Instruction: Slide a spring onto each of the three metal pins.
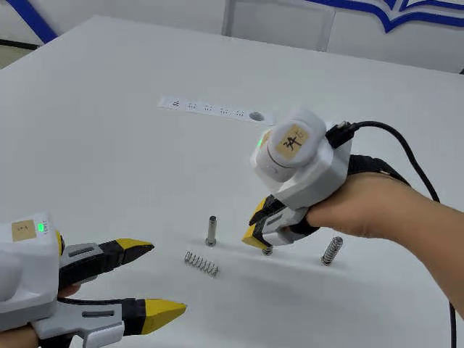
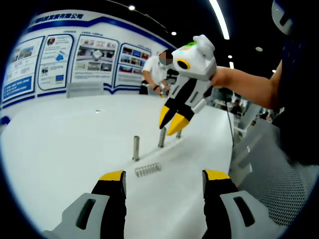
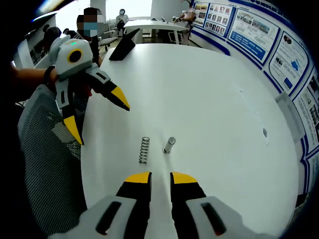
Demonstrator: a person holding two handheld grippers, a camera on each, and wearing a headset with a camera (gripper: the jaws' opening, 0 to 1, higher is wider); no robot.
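Note:
Three metal pins stand on the white table. The left pin is bare. A spring sits on the middle pin, and another spring on the right pin. A loose spring lies flat in front of the bare pin. My right gripper hangs just over the middle pin, its jaws a narrow gap apart and holding nothing. My left gripper stands wide open, left of the loose spring.
A white power strip lies further back on the table. A black cable trails from the right gripper. People stand at other tables behind. Bare tabletop surrounds the pins.

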